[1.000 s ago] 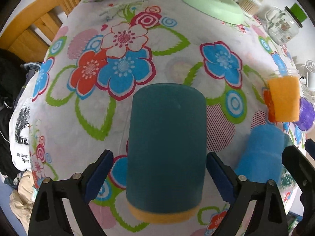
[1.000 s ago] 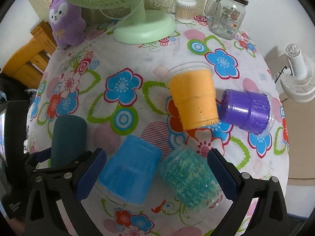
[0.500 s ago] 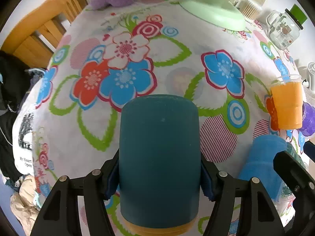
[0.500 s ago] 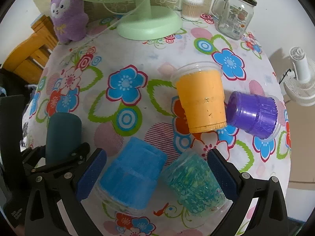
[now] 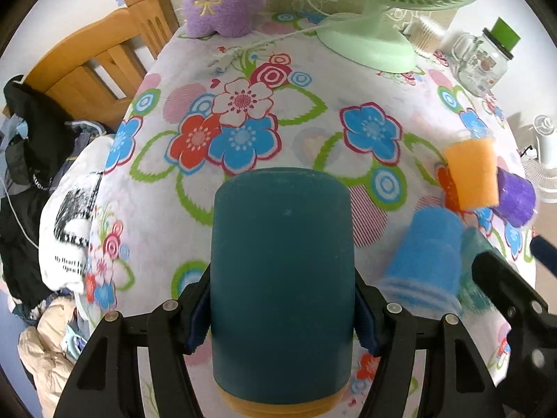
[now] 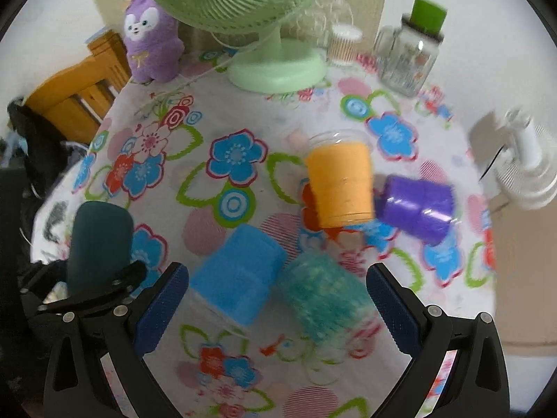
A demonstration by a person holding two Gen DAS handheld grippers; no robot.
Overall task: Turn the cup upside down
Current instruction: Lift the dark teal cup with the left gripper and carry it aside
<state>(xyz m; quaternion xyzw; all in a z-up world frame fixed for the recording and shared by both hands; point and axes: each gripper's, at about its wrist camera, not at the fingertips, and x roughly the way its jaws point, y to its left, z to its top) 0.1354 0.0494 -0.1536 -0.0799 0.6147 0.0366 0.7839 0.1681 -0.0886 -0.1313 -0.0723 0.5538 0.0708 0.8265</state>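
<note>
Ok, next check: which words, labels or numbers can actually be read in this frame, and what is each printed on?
"My Heart" and below it "Open", cut off: black print on the white fabric hanging over the table's left edge.
White lettering on the black garment: too small to read.
Printed label on the clear glass jar with the green lid: too blurred to read.
The dark teal cylindrical cup shows no text.

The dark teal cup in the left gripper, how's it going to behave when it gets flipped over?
The dark teal cup looks stiff: its wall shows no dent where the left gripper squeezes it. Its matte surface probably won't slip against the fingers. Being tall and narrow, it may tip if set down off-level.
</note>
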